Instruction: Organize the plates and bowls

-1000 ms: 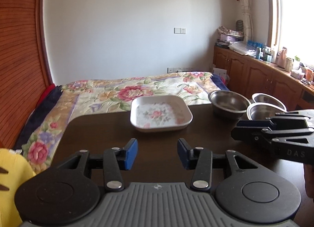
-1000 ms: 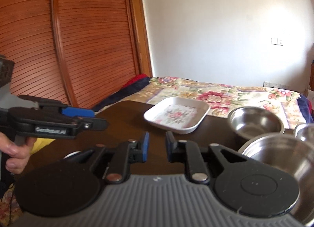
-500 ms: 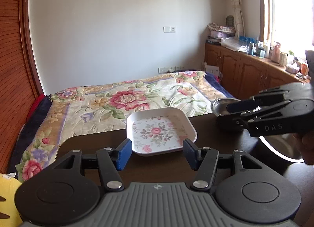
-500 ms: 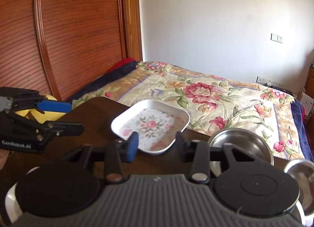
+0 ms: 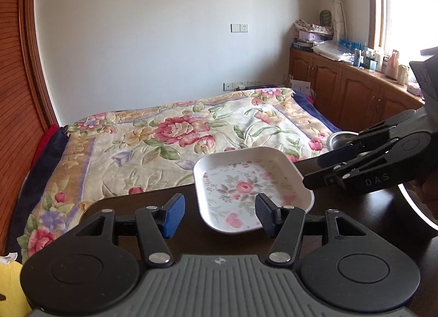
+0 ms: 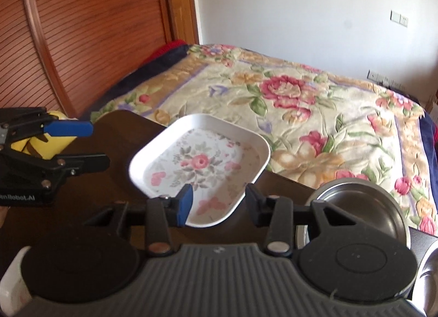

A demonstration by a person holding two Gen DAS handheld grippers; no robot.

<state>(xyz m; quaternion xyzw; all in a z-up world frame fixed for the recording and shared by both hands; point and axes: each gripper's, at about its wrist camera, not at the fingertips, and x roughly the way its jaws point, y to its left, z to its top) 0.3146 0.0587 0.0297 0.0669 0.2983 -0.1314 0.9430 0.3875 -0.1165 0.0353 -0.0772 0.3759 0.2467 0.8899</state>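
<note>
Left gripper (image 5: 219, 214) jaws wide apart; bare table (image 5: 189, 237) between & just ahead. Square plate (image 5: 246, 180) sits ahead-right, near corner by its right finger. Right gripper (image 5: 320, 171) hangs over plate's right side, blocking that way in. Steel bowl (image 6: 361, 204) stands right of right gripper (image 6: 217, 203).

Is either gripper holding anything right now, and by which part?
Nothing is held. Left gripper and right gripper are both open, near the white square floral plate.
</note>
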